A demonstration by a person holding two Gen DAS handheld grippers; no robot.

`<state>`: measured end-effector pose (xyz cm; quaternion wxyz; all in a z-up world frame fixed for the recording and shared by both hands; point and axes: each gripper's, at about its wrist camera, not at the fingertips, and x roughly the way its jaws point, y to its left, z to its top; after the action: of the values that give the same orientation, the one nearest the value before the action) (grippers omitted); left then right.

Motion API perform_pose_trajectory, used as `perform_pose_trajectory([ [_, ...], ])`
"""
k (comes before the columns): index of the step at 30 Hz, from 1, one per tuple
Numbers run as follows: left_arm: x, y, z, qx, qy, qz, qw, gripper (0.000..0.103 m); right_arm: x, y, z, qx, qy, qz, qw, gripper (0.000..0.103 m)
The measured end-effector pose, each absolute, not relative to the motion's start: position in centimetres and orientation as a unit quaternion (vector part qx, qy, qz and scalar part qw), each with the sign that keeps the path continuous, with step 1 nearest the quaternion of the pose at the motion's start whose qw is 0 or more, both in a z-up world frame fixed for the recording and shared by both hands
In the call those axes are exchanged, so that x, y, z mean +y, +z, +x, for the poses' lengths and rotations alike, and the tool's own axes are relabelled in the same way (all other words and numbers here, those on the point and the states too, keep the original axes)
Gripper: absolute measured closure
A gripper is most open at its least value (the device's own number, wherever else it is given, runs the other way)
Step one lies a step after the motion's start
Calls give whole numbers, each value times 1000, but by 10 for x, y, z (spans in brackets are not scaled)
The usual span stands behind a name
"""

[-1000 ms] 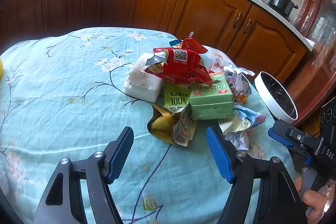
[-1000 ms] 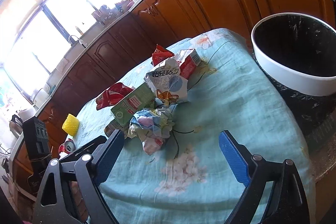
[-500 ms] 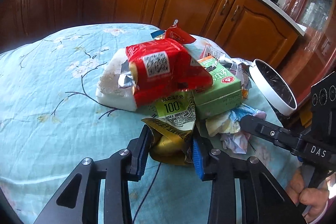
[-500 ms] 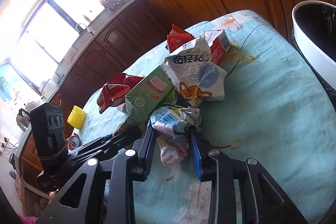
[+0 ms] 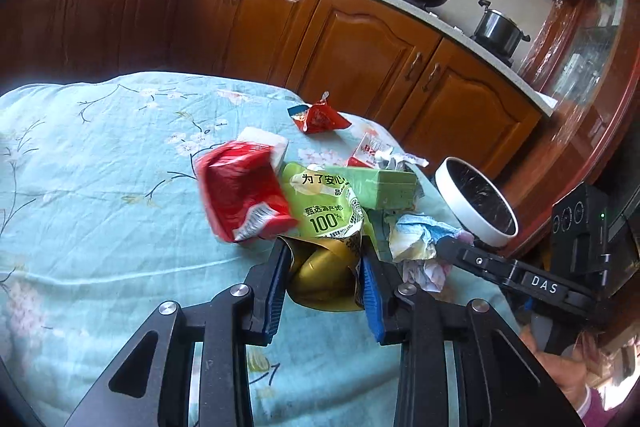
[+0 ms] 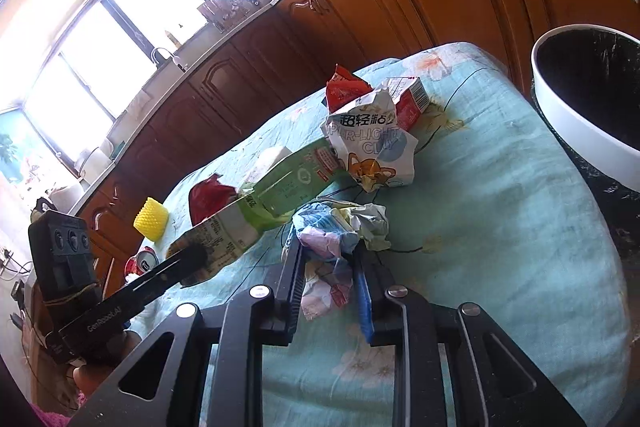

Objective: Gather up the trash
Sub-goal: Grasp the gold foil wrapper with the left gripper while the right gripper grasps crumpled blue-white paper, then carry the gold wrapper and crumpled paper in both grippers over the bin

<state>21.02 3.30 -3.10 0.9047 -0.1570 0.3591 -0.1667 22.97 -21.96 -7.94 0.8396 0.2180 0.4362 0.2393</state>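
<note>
Two close wrist views, shared trash pile (image 5: 320, 203)

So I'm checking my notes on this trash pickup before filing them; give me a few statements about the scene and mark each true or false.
1. The left tongs grip a green and gold pouch. True.
2. The right tongs are closing on the green carton. False: their jaws are closing on a crumpled paper wad, which they pinch; the carton lies beyond it.
3. The white bin stands on the tablecloth among the trash. False: it stands beside the table, past its edge.
4. A yellow cup stands apart from the trash pile. True.
5. The red wrapper is blurred in the left wrist view. True.
</note>
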Motion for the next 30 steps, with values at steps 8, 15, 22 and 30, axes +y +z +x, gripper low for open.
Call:
perform_pose_trajectory([
  [8,33,-13,179,322,-177,-165,915,71,-232,-66,219,418,233,218,851,80],
  [15,17,-13,178,321,-202,-156,912,71,-253,-62,211,410,212,217,860,80],
  [22,-9,-11,191,323,-224,-145,908,71,-285,-60,207,403,185,225,867,80],
  [30,-46,-13,211,330,-245,-131,902,71,-323,-57,207,394,150,226,878,80],
])
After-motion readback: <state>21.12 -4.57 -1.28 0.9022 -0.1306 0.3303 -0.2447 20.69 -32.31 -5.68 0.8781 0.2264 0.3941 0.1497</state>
